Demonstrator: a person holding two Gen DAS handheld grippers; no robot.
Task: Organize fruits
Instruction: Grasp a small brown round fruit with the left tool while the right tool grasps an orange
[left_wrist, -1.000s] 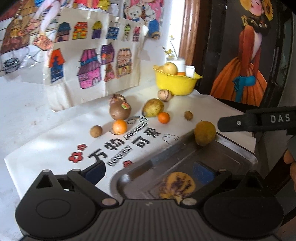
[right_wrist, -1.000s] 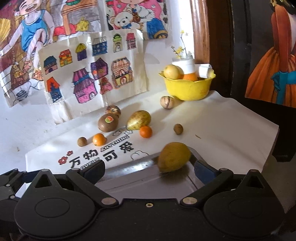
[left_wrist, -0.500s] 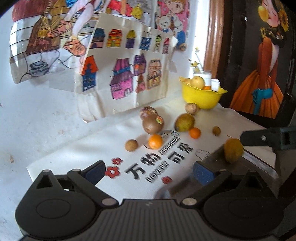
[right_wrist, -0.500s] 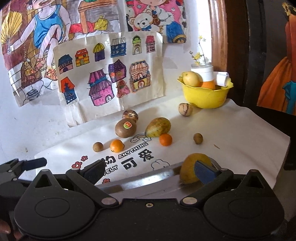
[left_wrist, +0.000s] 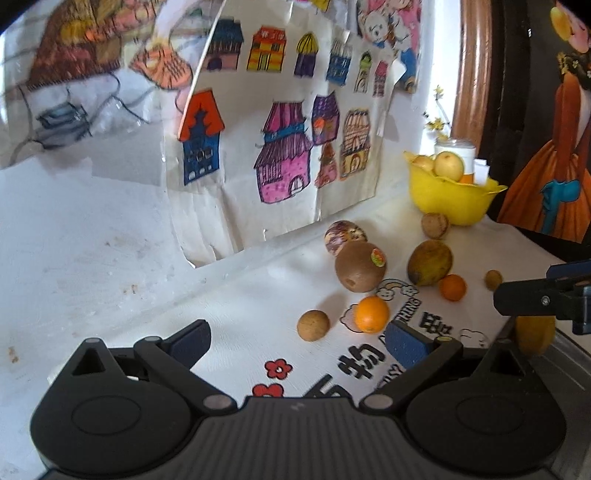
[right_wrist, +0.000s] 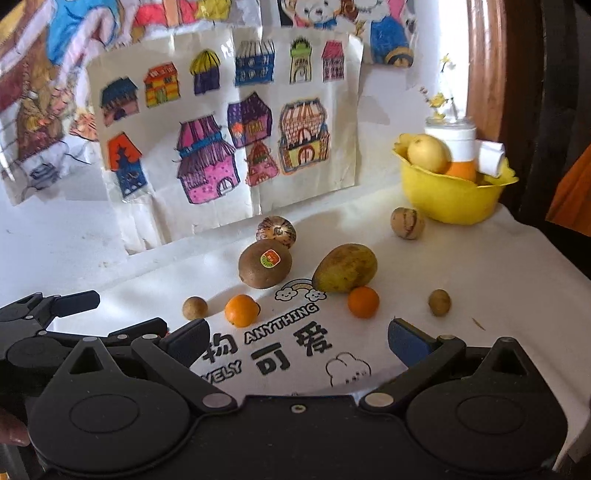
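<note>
While the left gripper (left_wrist: 297, 338) hung above the white printed cloth (left_wrist: 236, 306), its blue-padded jaws stood wide apart with nothing between them. Beyond it, in the left wrist view, a small brown longan (left_wrist: 313, 325) lay just beside an orange kumquat (left_wrist: 372, 314), and behind those sat a kiwi (left_wrist: 360, 266) with a sticker, touching a mottled passion fruit (left_wrist: 345, 236). A greenish mango (left_wrist: 429, 262) lay to the right, a second kumquat (left_wrist: 452, 287) close against it and another longan (left_wrist: 493, 279) farther right. A walnut-like nut (left_wrist: 435, 225) rested just in front of the yellow bowl (left_wrist: 450, 199), which held a pale pear (left_wrist: 448, 165). At the right edge, one finger of the right gripper (left_wrist: 543, 301) crossed in front of a yellow fruit (left_wrist: 535, 338) sitting on the metal tray (left_wrist: 570, 365); from there I could not tell whether it touched the fruit.

From the right wrist view, the right gripper (right_wrist: 297, 338) was spread open and empty over the cloth (right_wrist: 480, 266). The same fruits lay ahead: longan (right_wrist: 194, 308), kumquat (right_wrist: 242, 310), kiwi (right_wrist: 265, 263), passion fruit (right_wrist: 276, 231), mango (right_wrist: 344, 268), second kumquat (right_wrist: 363, 302), small longan (right_wrist: 439, 302) and nut (right_wrist: 407, 223). The bowl (right_wrist: 448, 199) stood at the back right with the pear (right_wrist: 428, 153) and an orange (right_wrist: 460, 171) inside. The left gripper's finger (right_wrist: 72, 299) showed at the left edge, and children's house drawings (right_wrist: 229, 122) hung on the wall behind.
</note>
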